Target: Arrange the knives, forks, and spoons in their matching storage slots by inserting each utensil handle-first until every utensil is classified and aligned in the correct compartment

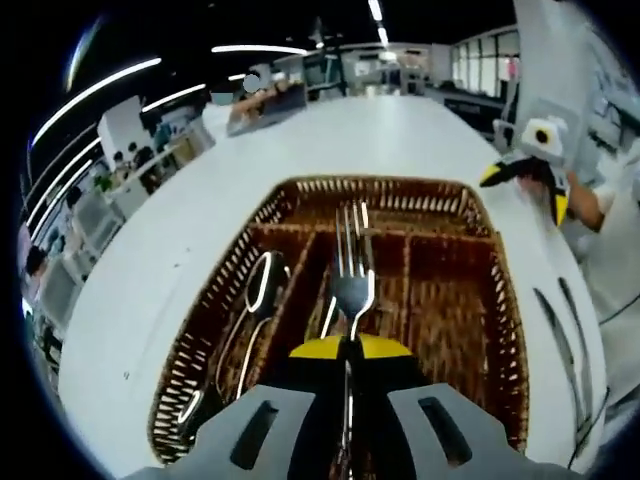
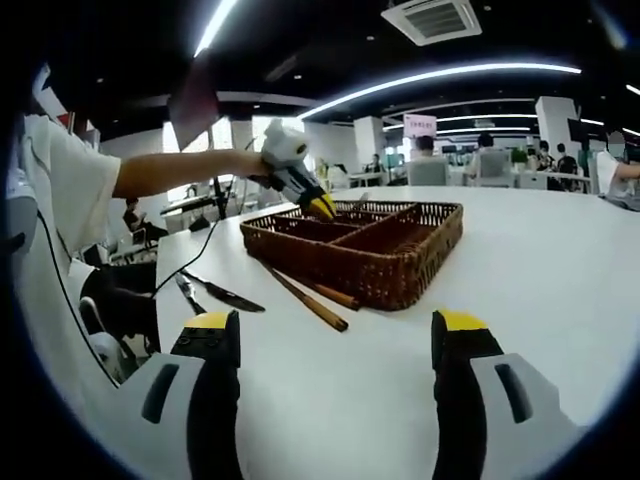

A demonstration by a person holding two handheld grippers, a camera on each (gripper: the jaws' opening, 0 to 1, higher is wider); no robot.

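One fork (image 1: 351, 270) sits pinched in the left hand-held gripper (image 1: 349, 352) above the basket's (image 1: 455, 300) middle slot, awaiting lowering; the right hand-held gripper (image 2: 336, 345) is spread, empty.

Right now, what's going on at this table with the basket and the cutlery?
A person is sorting cutlery into a wicker basket with compartments, on a white table. The left gripper is shut on a fork, holding it over the middle compartment, tines pointing away. Spoons already lie in the compartment to its left. The right gripper is open and holds nothing, low over the table short of the basket. Two knives and a pair of chopsticks lie on the table beside the basket.
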